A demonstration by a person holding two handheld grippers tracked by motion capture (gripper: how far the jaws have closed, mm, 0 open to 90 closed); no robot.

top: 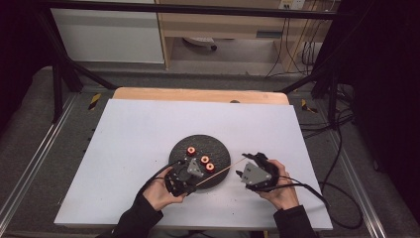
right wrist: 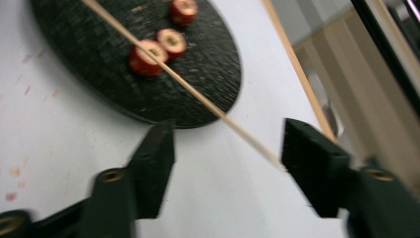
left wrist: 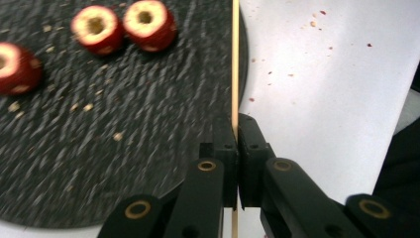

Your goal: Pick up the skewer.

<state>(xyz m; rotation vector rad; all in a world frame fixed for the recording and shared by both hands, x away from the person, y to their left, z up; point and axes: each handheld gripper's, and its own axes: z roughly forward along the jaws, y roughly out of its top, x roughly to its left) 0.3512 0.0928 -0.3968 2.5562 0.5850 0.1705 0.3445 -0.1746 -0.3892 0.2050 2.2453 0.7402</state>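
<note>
We take the round dark plate (top: 220,146) in the middle of the white bench (top: 138,129) as our landmark.

At the plate's near left edge we see the left hand (top: 159,193) holding the left claw (top: 190,174). In the left gripper view its jaws are pressed together on a thin wooden skewer (left wrist: 235,59), which passes straight up between the pads and runs along the plate's rim, with the black surface to one side and the white bench to the other.

On the plate itself lie three red fruit rings (top: 204,159) with hollow pale centres. One sits toward the plate's middle, and the other two lie close together nearer the skewer. Small crumbs are scattered over the plate around them.

From the left claw the skewer slants across the plate's near right edge and out over the bench toward the right claw (top: 246,172).

Just off the plate's right edge, the right hand (top: 282,191) holds that claw. In the right gripper view its jaws stand spread, with the skewer's free end reaching in between them and ending right beside one pad; that part is blurred, so we cannot tell whether it touches. The pads do not pinch the skewer.

Small reddish specks dot the bench beside the plate.
</note>
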